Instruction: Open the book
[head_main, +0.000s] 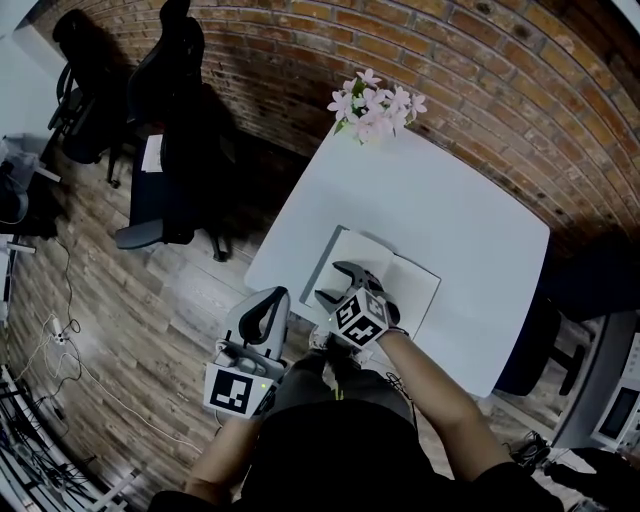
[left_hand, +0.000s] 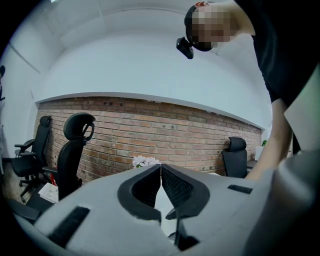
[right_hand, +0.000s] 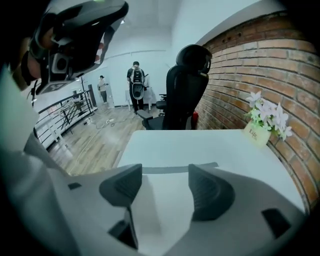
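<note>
My right gripper (head_main: 340, 283) hangs, jaws wide, over the open book (head_main: 405, 280), apparently not touching it; left gripper (head_main: 268, 310) jaws pressed together, empty.

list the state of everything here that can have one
book: open, lying flat on the table
left gripper: jaws together, nothing in them, off the table's edge
right gripper: jaws apart, nothing gripped, over the open page
flowers: upright at the table's far edge
</note>
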